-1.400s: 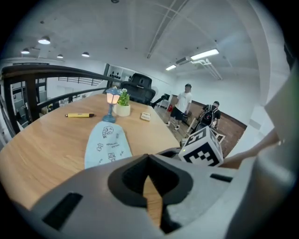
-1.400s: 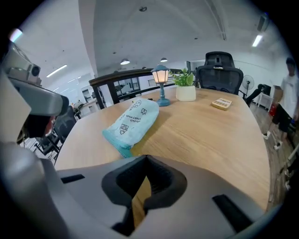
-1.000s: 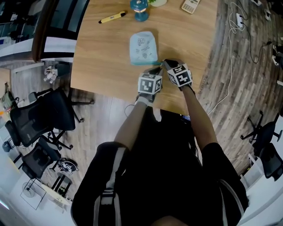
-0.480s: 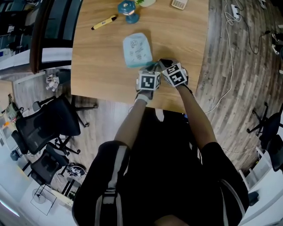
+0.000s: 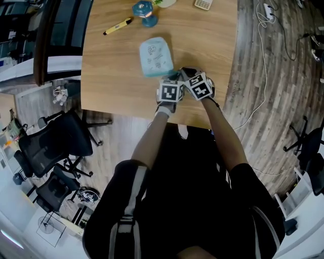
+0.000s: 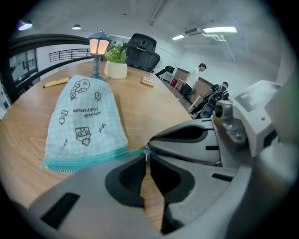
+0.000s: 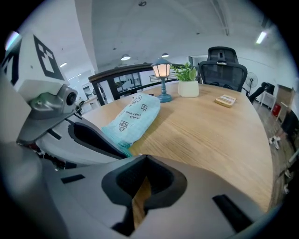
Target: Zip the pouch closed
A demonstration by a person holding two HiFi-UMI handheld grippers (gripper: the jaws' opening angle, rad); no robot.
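Note:
The pouch point(image 5: 156, 56) is light blue with doodles and a teal zipper edge, and it lies flat on the wooden table point(image 5: 111, 76). In the left gripper view the zipper edge point(image 6: 88, 159) runs along the pouch's near side. It ends at a small metal pull point(image 6: 147, 153), and my left gripper point(image 6: 146, 158) is shut on that pull. My right gripper point(image 6: 154, 140) comes in from the right, shut, its tip at the same corner of the pouch point(image 7: 133, 116). In the head view both grippers, left point(image 5: 173, 77) and right point(image 5: 186, 73), meet at the pouch's near right corner.
A small blue lamp point(image 5: 143, 11), a yellow marker point(image 5: 116, 25) and a calculator point(image 5: 203, 4) lie at the table's far side. A potted plant point(image 6: 116, 65) stands beside the lamp. The table's near edge point(image 5: 126, 109) is just behind the grippers. Office chairs point(image 5: 55, 136) stand left.
The head view has shifted a little. The right gripper has drawn slightly closer to the left one; both stay at the pouch's near right corner. The pouch has not moved.

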